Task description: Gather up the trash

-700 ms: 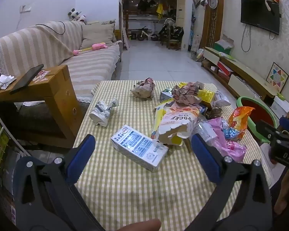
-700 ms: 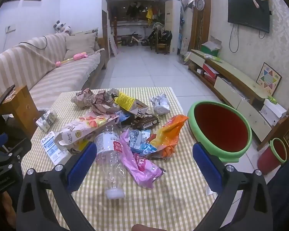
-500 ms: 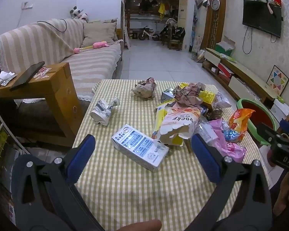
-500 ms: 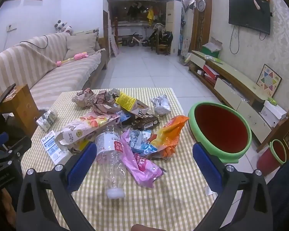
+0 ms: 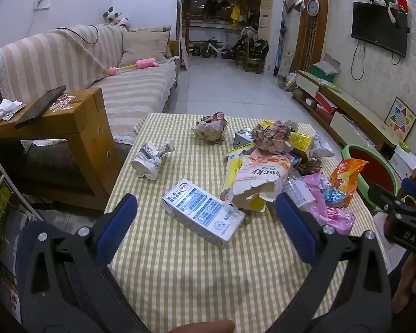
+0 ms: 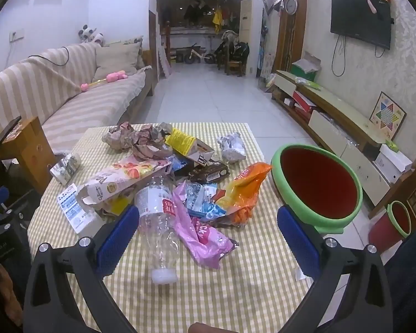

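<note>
Checked yellow cloth covers the table [image 5: 197, 285]. Trash heap [image 6: 180, 177] lies mid-table; milk carton [image 5: 205, 212] just left of it. Green-rimmed bin [image 6: 319, 186] at the table's right edge. Left gripper [image 5: 206, 229] and right gripper [image 6: 208, 234] spread wide, holding nothing.

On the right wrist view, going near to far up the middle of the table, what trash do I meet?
Clear plastic bottle → brown chocolate wrapper → yellow carton.
</note>
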The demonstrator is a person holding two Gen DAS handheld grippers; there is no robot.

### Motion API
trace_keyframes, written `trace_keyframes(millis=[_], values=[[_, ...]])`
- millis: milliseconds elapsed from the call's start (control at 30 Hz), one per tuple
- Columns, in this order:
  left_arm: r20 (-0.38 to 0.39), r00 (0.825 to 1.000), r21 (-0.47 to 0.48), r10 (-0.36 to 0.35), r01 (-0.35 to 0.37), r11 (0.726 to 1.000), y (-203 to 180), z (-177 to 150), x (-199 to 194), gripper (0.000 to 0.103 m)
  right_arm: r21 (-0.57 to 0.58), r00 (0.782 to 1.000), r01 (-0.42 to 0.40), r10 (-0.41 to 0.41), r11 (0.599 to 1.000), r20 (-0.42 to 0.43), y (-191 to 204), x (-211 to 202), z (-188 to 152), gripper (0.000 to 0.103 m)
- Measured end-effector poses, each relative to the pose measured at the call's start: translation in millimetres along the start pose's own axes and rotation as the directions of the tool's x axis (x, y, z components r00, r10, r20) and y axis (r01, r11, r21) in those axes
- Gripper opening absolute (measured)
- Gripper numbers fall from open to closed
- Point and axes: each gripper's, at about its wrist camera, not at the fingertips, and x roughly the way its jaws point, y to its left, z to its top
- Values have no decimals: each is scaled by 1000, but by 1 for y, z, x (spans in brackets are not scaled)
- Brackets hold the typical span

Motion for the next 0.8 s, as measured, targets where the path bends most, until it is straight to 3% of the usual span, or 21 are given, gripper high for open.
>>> trace_keyframes(millis=[800], values=[[-1,1000,-1,-3,3,1000,1,0,0,98,-5,1000,4,-4,1000,-4,2,3,-2,96]])
